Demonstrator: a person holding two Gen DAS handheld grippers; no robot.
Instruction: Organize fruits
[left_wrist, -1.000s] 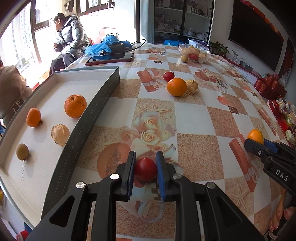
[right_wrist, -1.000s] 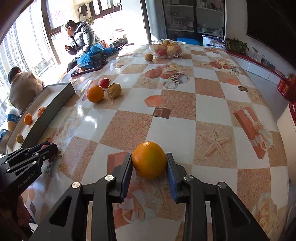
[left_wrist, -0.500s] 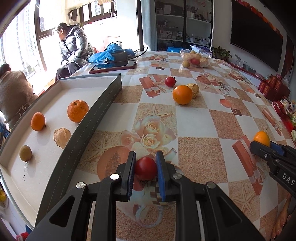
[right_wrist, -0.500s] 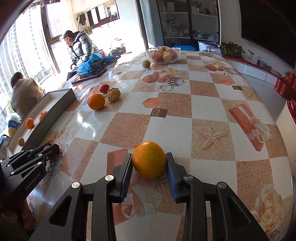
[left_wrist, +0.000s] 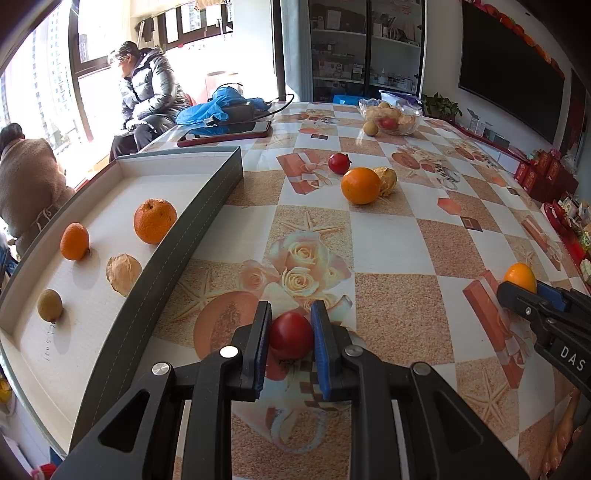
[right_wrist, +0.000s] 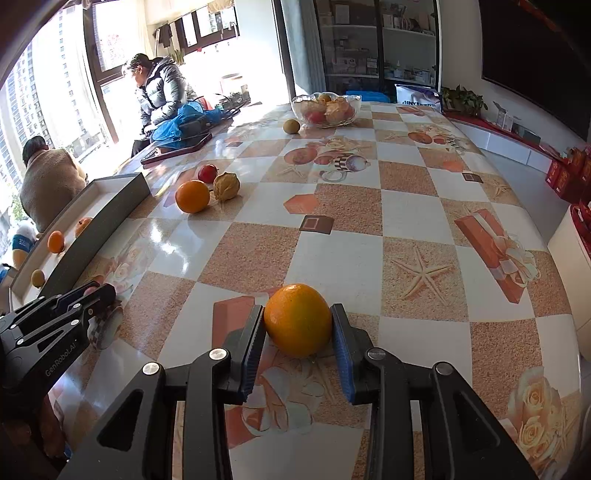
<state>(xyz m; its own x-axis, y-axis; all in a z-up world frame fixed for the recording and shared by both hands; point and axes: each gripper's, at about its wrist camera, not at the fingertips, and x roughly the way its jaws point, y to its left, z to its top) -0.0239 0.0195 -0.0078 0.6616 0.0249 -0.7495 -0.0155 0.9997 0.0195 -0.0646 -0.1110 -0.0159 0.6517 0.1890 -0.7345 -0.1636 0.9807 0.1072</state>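
Note:
My left gripper (left_wrist: 290, 332) is shut on a small red fruit (left_wrist: 290, 335) just above the patterned table, right of the grey-walled tray (left_wrist: 173, 243). Inside the tray lie two oranges (left_wrist: 155, 220), a tan wrinkled fruit (left_wrist: 123, 273) and a small brown fruit (left_wrist: 50, 304). My right gripper (right_wrist: 298, 325) is shut on an orange (right_wrist: 297, 319) near the table's front. In the left wrist view that gripper (left_wrist: 524, 293) shows at the far right with its orange (left_wrist: 520, 277). Farther back on the table sit an orange (left_wrist: 360, 185), a tan fruit (left_wrist: 386, 180) and a red fruit (left_wrist: 339, 163).
A glass bowl (right_wrist: 325, 109) of fruit stands at the table's far end, with a loose brown fruit (right_wrist: 291, 126) beside it. A tablet (left_wrist: 225, 133) and a blue bag (left_wrist: 218, 107) lie at the back left. Two people sit by the window (left_wrist: 147, 96).

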